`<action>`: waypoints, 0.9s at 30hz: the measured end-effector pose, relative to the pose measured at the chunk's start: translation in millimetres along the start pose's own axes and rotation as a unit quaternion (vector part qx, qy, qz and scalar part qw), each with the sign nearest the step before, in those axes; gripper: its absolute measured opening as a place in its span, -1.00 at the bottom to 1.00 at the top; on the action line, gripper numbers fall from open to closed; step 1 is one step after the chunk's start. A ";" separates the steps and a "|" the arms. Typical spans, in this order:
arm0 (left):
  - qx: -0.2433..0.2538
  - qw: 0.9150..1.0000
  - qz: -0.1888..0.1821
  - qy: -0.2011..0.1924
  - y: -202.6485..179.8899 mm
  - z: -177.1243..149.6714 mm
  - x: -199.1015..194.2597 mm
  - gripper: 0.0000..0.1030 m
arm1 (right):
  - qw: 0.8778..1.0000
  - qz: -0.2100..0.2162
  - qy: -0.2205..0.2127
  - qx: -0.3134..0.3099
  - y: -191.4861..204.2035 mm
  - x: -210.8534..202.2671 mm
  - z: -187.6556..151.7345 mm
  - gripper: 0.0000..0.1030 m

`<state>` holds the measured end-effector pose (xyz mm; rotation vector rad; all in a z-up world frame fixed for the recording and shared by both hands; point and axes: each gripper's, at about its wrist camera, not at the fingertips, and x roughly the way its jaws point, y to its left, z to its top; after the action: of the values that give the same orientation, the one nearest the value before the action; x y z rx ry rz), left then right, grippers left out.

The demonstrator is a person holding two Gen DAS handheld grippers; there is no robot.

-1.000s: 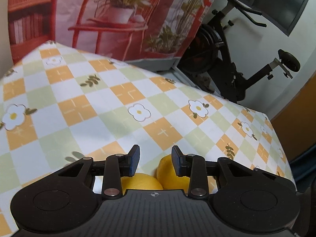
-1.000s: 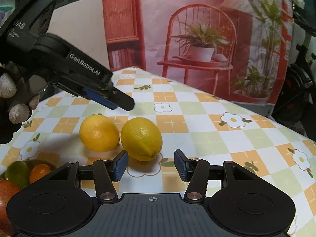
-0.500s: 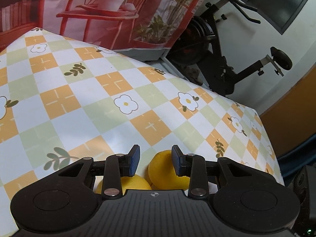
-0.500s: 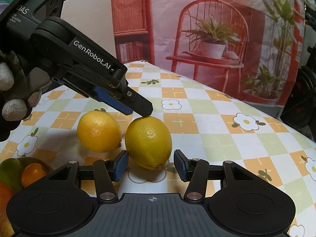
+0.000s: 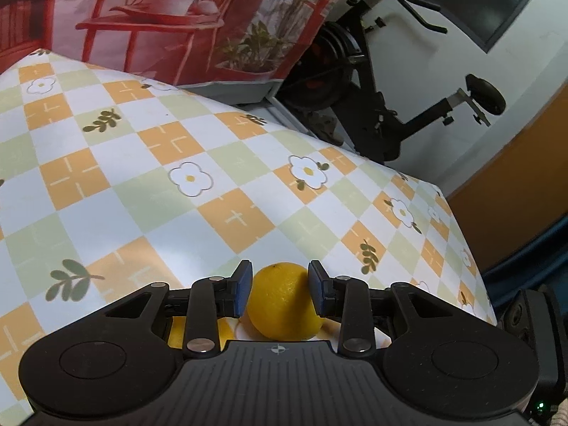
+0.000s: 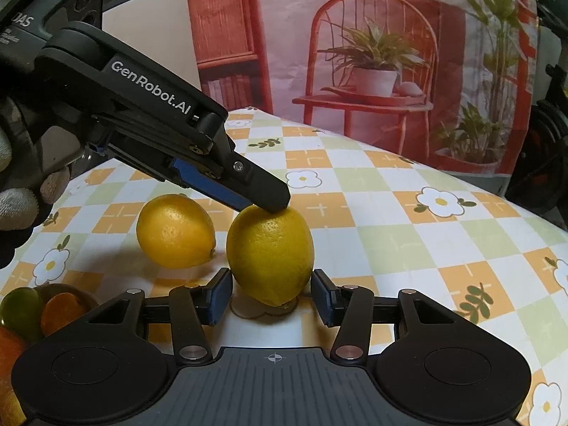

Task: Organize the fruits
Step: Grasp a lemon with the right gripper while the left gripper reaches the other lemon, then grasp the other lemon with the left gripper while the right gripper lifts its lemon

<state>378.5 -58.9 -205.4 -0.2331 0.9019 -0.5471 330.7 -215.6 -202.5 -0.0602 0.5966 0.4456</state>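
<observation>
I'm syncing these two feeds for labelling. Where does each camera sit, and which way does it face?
Left wrist: rides on the left tongs, looking down across the checked table toward an exercise bike; only its own tongs show, the near lemon between them.
Right wrist: rides on the right tongs, jaws closing around that lemon, facing the red-chair backdrop; the left tongs and a gloved hand also show.
Shared: the near lemon and table.

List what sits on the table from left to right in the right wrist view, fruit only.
Green fruit → small orange fruit → far lemon → near lemon, which stands between the right hand-held gripper's closing jaws.
</observation>
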 end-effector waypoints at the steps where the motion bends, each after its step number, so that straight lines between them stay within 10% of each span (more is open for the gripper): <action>1: 0.001 1.000 -0.002 0.001 -1.3 -0.2 1.1 -0.29 | 1.000 0.001 0.000 0.002 -0.9 -0.5 -0.8 -0.13; 27: 0.059 0.998 -0.011 -0.021 -48.3 -24.9 -67.8 -0.32 | 0.999 0.008 -0.039 0.007 33.1 -75.7 -0.1 -0.17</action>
<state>308.2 -61.9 -154.5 -0.1466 0.8243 -0.6116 261.0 -215.1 -158.2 -0.0244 0.5245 0.4563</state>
